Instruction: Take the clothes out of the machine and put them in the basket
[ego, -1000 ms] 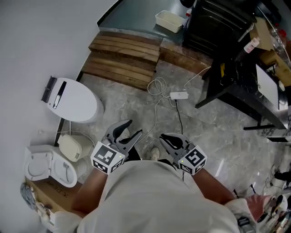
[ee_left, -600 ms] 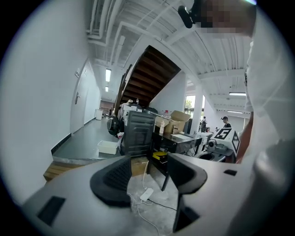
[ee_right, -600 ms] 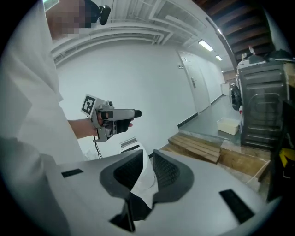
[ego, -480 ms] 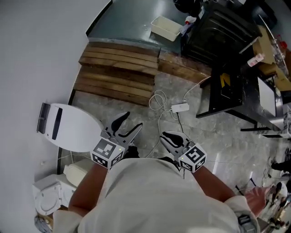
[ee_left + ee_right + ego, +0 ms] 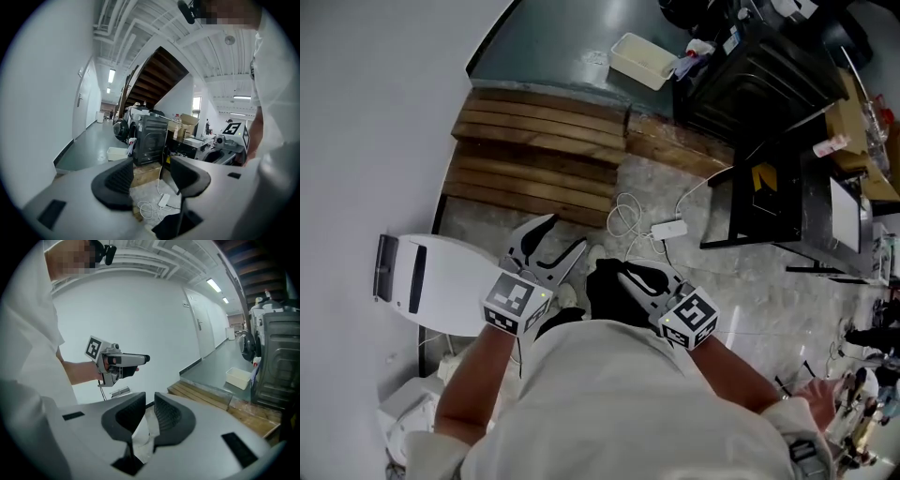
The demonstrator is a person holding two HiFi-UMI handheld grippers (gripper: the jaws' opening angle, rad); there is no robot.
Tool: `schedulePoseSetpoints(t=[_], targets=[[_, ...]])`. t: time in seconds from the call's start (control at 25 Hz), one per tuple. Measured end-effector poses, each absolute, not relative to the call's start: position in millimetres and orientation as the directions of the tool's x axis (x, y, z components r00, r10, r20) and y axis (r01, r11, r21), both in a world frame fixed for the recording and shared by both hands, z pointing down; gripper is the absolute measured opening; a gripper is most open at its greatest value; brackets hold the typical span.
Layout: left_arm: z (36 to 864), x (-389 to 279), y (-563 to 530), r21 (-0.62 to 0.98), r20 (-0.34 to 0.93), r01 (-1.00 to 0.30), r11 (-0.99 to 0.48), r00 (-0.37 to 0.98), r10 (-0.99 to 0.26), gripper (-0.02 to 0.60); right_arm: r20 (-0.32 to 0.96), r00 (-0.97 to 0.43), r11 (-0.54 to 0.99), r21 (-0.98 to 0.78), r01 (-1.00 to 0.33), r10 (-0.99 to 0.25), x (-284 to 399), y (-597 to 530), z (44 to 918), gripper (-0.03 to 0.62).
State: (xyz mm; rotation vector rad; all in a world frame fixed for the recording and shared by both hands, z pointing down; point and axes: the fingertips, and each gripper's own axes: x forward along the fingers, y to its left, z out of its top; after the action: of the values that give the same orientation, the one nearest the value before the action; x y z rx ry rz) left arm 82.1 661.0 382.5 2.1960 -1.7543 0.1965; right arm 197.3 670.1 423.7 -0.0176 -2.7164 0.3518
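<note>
A dark front-loading machine (image 5: 750, 66) stands at the top right of the head view, and it also shows ahead in the left gripper view as a dark machine (image 5: 150, 138). A white tub-like basket (image 5: 642, 49) sits on the floor beside it, with a bit of coloured cloth (image 5: 694, 52) hanging at the machine's side. My left gripper (image 5: 562, 234) is open and empty, its jaws (image 5: 151, 176) well apart. My right gripper (image 5: 633, 275) holds nothing; a narrow gap shows between its pads (image 5: 150, 416). Both are held close in front of the person's body, far from the machine.
Wooden pallets (image 5: 539, 141) lie on the stone floor between me and the basket. A white cable with an adapter (image 5: 666, 228) trails just ahead. A white oval appliance (image 5: 441, 281) lies at the left by the wall. A black table frame (image 5: 787, 206) stands at the right.
The whole floor scene has slid down and toward me as the person walks forward. The right gripper's jaws have parted slightly from shut. The small white fixtures at lower left have nearly left view.
</note>
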Motion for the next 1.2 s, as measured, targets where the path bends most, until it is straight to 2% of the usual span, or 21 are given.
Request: schedulePoseSetpoints(t=[0.32,0.64,1.04,1.2], targets=[[403.8,26.5,583.2,0.17,0.337,-0.968,-0.184,0.233,-0.912,0.236,0.38,-0.924,0.964,-0.256,-0.065,0.038,136.0,578.5,445.0,0.048],[408.8,-42.2,421.8,0.155,0.369,-0.963,-0.221,0.264,-0.891,0.236,0.359,-0.932,0.963,-0.264,-0.053,0.047,57.7,429.2,450.6,0.048],[351.3,-78.2,229.7,0.088,0.41,-0.94,-0.329,0.335,-0.848,0.233,0.349,-0.937,0.96,-0.263,-0.097,0.0,7.6,259.4,403.1,0.048],[338.9,-74.8,169.6,0.091,0.416,-0.925,-0.368,0.372,-0.83,0.235,0.358,-0.933,0.946,-0.288,-0.147,-0.036,16.6,226.2,388.9,0.048]])
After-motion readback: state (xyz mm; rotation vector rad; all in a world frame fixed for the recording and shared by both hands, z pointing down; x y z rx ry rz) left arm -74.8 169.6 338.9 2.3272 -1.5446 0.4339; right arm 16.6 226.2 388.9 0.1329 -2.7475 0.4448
